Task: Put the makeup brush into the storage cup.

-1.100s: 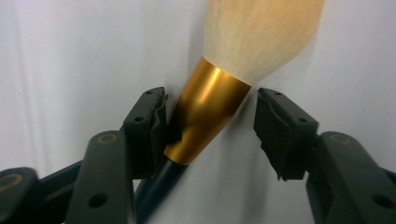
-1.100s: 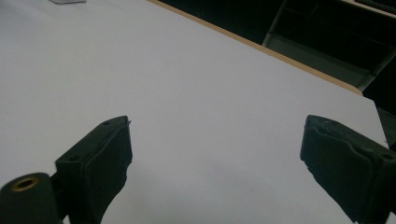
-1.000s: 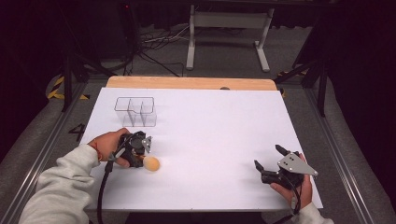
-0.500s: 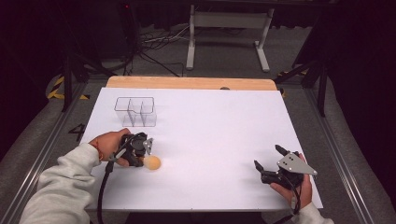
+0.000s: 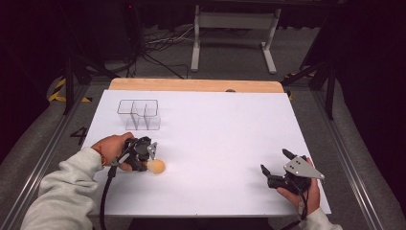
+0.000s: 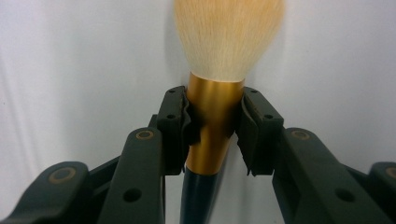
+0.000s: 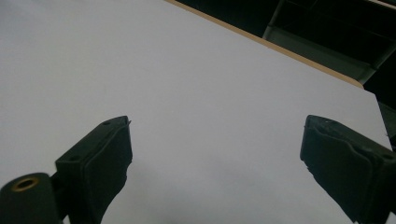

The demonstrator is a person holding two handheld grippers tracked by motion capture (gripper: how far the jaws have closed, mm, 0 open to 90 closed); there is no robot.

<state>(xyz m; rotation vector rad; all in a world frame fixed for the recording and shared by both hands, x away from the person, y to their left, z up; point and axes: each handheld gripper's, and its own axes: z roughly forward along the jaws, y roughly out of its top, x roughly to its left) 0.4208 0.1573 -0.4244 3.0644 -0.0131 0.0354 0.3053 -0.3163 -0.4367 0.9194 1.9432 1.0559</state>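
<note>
**Brush gripped, organizer waiting**

The left gripper (image 5: 143, 154) has its jaws clamped on the gold ferrule of a makeup brush (image 6: 215, 116), low over the white table (image 5: 215, 134) near its left front. The likely next move is a lift toward the clear organizer (image 5: 139, 114) just beyond. The right gripper (image 5: 282, 175) rests with jaws wide apart. Nothing has visibly shifted over the last second
</note>
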